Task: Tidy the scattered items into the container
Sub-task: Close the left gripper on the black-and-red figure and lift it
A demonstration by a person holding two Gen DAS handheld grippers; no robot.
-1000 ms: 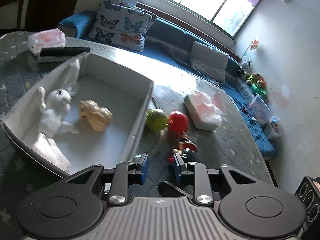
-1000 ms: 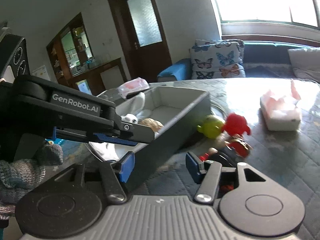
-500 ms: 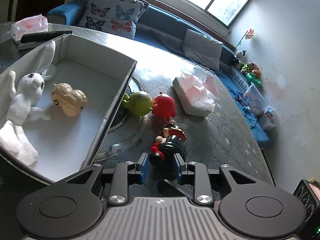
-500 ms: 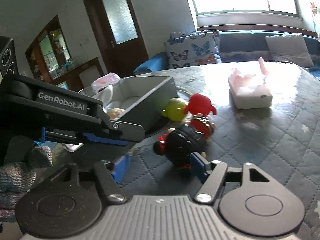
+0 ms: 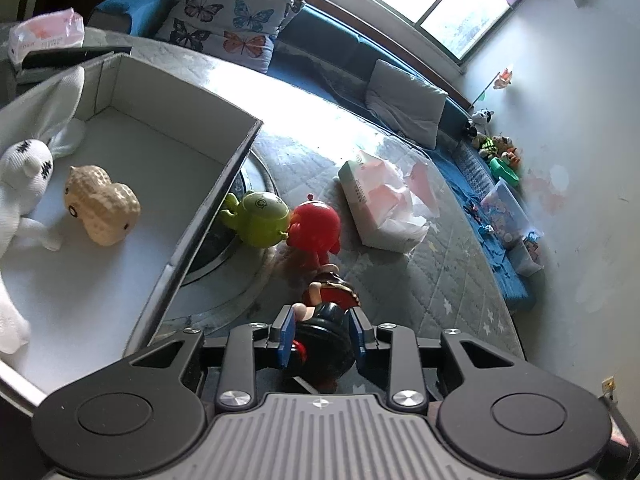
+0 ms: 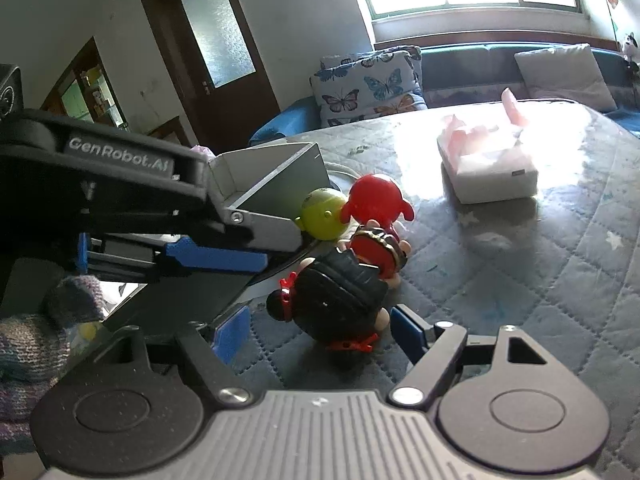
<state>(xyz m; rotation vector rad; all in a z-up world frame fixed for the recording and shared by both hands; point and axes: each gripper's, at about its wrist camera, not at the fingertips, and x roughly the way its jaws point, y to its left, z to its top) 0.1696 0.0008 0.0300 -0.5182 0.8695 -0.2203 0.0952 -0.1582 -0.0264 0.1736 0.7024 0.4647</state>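
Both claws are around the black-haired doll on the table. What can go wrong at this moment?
1. Both the left claw and the right claw, which have just been opening, bracket the same black-haired doll; they may collide or tug against each other.
2. The red toy and green toy sit just beyond it, beside the grey box; a push could knock them away.

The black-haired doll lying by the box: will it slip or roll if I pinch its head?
The black-haired doll looks like hard, glossy plastic, so its rounded head may slip between the left gripper pads. It lies on its side on the quilted cover, which probably damps rolling. Its body may swing down once lifted.
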